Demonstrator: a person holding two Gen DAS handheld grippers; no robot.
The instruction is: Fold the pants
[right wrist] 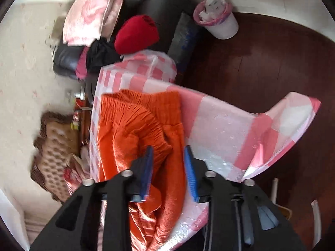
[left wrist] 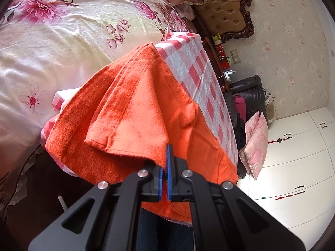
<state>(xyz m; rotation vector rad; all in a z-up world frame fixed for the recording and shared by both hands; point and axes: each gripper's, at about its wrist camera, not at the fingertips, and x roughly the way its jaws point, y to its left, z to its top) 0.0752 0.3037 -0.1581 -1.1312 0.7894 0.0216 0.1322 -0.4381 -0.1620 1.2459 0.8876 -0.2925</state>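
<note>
A pink-checked table (left wrist: 201, 67) beside the bed — orange pants (left wrist: 134, 113) lie across it

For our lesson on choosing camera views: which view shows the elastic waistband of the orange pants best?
The right wrist view: the gathered waistband lies in plain sight on the checked table cover. The left wrist view shows only the pants' flat cloth and a hemmed edge; no waistband can be made out there.

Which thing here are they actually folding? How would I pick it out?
Find the small table under a pink-and-white checked cover, beside the flowered bed. The pants lie on it: bright orange and fuzzy, with a gathered elastic waistband, the only orange thing around.
</note>
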